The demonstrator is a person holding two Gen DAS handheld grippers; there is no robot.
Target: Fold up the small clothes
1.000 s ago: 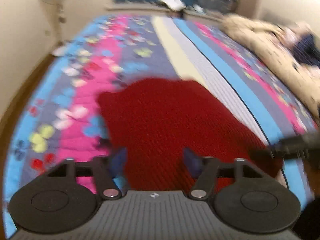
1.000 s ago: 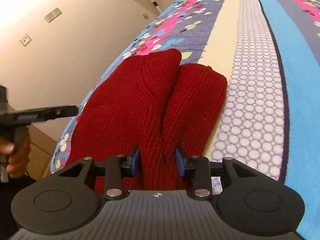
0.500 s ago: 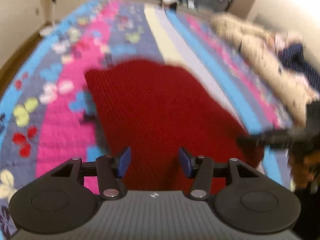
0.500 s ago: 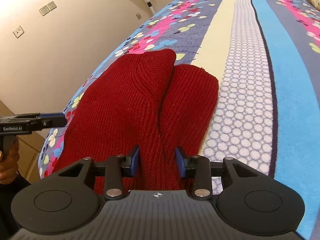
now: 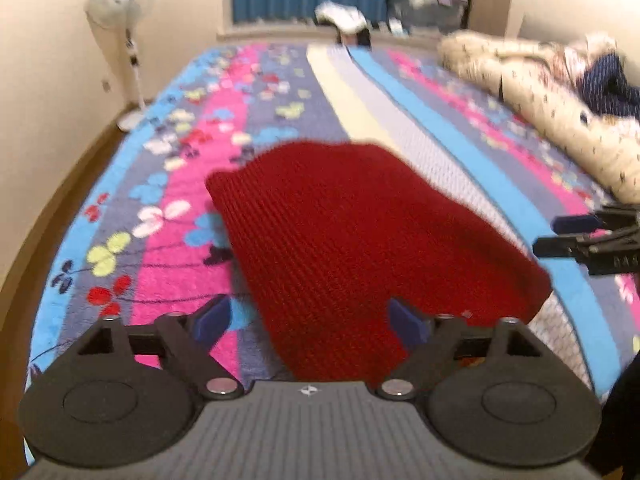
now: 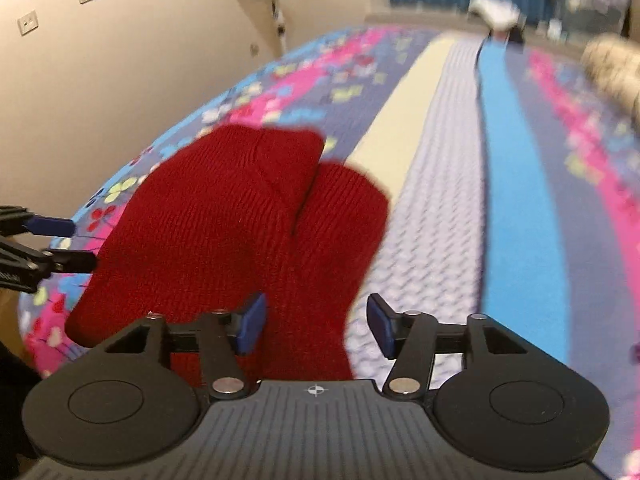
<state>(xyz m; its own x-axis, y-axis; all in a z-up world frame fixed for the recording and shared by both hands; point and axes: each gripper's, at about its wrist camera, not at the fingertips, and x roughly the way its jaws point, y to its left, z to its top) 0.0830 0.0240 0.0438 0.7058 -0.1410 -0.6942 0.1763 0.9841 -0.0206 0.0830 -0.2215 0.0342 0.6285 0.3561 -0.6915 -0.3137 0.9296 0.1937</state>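
Item: red knit garment (image 6: pixel 248 232), laid folded on the bed (image 6: pixel 520 184), just ahead of both jaws. Left hand-held gripper (image 5: pixel 310 320) and right hand-held gripper (image 6: pixel 314 326) were spread wide, empty. Folding judged largely done.

The left gripper (image 5: pixel 308 318) and right gripper (image 6: pixel 314 322) both hover with jaws spread wide, gripping nothing.

The right gripper (image 6: pixel 316 326), which one second ago had its blue pads closed on the near edge of the red knitted garment (image 6: pixel 240 240), has now spread its jaws wide and released it. The left gripper (image 5: pixel 310 318) has also opened wider than before and has drawn back a little toward the near side.
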